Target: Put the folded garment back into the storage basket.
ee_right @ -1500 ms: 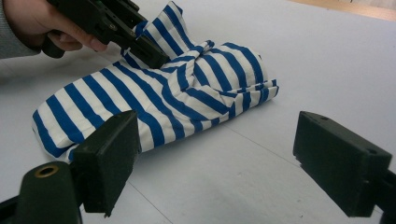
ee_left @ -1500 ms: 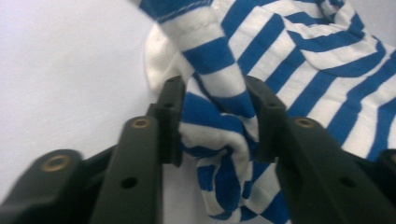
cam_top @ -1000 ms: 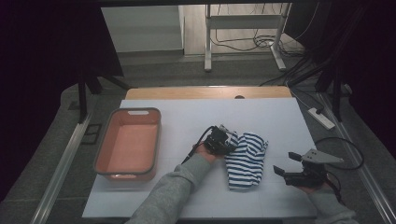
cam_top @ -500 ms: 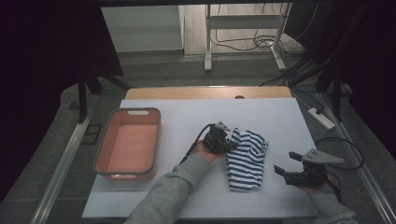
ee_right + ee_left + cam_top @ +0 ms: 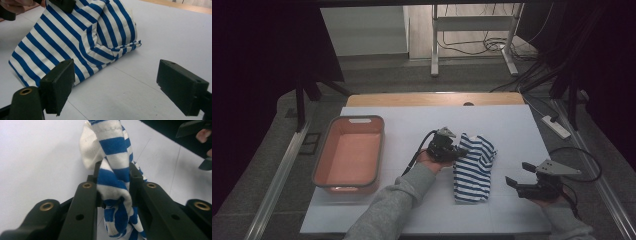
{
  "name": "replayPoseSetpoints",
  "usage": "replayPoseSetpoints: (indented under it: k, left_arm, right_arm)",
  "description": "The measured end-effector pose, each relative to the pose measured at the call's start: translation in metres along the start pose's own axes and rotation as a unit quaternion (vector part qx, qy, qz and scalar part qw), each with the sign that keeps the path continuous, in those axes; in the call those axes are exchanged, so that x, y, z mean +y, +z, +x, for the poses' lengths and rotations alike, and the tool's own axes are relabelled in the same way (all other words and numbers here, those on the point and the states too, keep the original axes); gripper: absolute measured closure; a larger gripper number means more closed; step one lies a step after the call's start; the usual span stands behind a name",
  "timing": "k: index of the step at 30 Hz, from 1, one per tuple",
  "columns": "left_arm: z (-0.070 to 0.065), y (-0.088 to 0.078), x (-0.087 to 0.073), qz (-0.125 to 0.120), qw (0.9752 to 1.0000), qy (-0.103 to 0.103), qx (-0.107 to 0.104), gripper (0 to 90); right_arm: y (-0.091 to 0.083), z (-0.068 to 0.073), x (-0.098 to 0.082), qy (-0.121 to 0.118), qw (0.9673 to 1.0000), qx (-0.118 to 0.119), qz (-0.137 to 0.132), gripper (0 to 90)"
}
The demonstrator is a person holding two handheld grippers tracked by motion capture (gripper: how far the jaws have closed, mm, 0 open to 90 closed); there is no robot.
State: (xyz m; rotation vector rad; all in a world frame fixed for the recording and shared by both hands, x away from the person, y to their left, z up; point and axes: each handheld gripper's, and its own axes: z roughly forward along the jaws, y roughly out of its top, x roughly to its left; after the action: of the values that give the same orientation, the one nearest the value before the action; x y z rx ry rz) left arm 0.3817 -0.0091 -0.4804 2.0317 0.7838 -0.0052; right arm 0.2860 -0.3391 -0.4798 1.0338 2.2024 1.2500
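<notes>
Partly lifted, blue-and-white striped cloth point(image 5: 474, 165)

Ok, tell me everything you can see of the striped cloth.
The striped cloth is soft knit fabric in blue and white bands, with a stitched hem visible in the left gripper view. It lies crumpled and folded on the white table, right of the pink bin. The left gripper has its jaws shut on a bunched upper edge, raising that part while the lower end rests on the table. The right gripper sits open beside it, not touching.
</notes>
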Motion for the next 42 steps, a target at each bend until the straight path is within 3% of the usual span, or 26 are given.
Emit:
replayPoseSetpoints:
  k: [42]
  left_arm:
    - [-0.007, -0.053, 0.009, -0.082, 0.9966, -0.002, -0.008, 75.3]
  right_arm:
    - [0.001, 0.0, 0.0, 0.0, 1.0, -0.003, 0.001, 16.0]
